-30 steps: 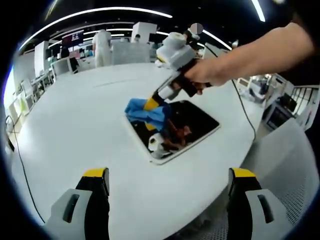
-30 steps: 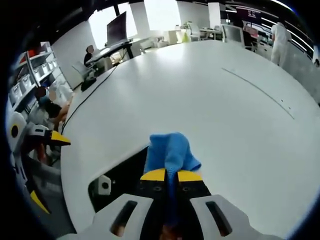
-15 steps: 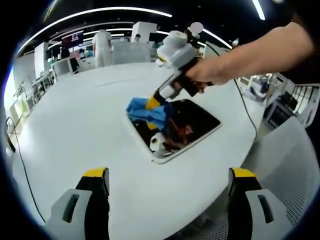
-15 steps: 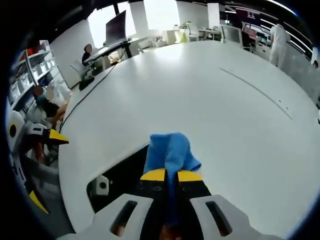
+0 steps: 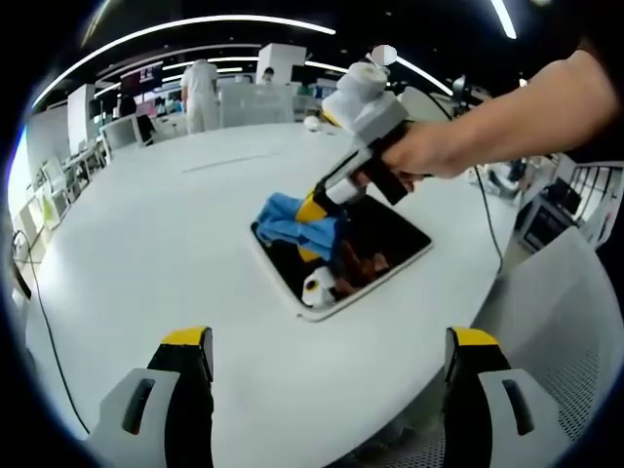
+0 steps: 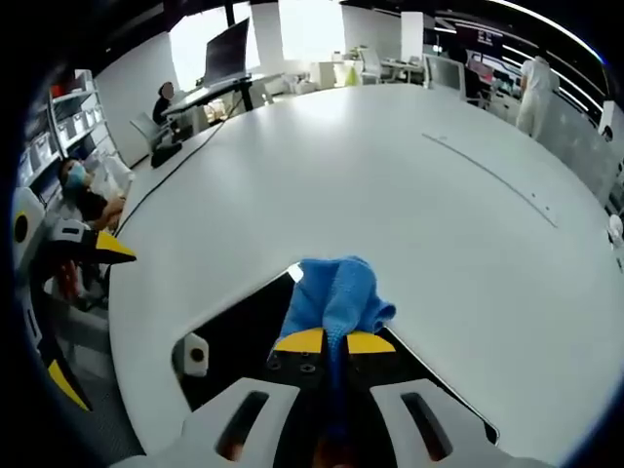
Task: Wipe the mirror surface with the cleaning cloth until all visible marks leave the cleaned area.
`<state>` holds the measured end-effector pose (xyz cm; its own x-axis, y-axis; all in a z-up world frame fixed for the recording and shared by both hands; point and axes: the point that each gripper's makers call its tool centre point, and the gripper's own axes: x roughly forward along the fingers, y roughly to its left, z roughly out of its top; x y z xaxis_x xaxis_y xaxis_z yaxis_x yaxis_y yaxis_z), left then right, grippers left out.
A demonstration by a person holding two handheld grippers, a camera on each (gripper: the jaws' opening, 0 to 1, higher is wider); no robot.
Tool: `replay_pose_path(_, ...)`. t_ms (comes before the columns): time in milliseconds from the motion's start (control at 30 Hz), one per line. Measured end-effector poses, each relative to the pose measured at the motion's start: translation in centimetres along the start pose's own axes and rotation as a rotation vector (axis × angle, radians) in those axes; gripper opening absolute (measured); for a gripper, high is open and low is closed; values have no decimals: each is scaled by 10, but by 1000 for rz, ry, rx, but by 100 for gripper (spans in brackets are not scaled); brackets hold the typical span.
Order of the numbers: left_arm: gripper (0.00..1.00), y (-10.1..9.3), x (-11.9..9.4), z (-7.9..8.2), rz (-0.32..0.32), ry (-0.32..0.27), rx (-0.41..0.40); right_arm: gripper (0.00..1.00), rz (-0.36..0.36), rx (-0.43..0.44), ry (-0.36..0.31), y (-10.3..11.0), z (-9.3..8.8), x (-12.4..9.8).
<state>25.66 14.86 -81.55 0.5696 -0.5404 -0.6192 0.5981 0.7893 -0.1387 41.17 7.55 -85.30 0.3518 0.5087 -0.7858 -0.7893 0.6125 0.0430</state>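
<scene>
A dark mirror (image 5: 395, 234) in a white frame lies flat on the white table (image 5: 146, 253). The blue cleaning cloth (image 5: 291, 220) rests on the mirror's far-left part, with the hand-held right gripper (image 5: 314, 207) shut on it and pressing it down. In the right gripper view the cloth (image 6: 336, 292) bulges out ahead of the shut yellow tips of the right gripper (image 6: 331, 342), with the mirror (image 6: 234, 331) dark on both sides. My left gripper (image 5: 330, 339) stands open low in its view, short of the mirror and touching nothing. It also shows as a yellow-tipped left gripper (image 6: 93, 252).
The table's near edge (image 5: 458, 322) curves close beside the mirror. A thin seam (image 6: 487, 175) crosses the tabletop. A person in white (image 5: 200, 93) stands beyond the table's far side, among desks and monitors. Another person (image 6: 83, 190) sits off the table's edge.
The right gripper has slid the cloth further onto the mirror, toward its middle. More dark glass now shows on both sides of its jaws. The left gripper has stayed put.
</scene>
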Motion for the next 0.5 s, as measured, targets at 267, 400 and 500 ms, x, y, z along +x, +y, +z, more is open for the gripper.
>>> replay_pose_path(267,100,0,-1,3,8,-5,-3,0,-11,10,-1,7,-6,-4)
replay_pose_path(400,100,3,-8,15,34,-39,-12,0,-13,4,4,13,-10,-7)
replay_pose_path(500,100,8,-11,21,54,-26,-2,0,-18,3,2,13,-10,-8)
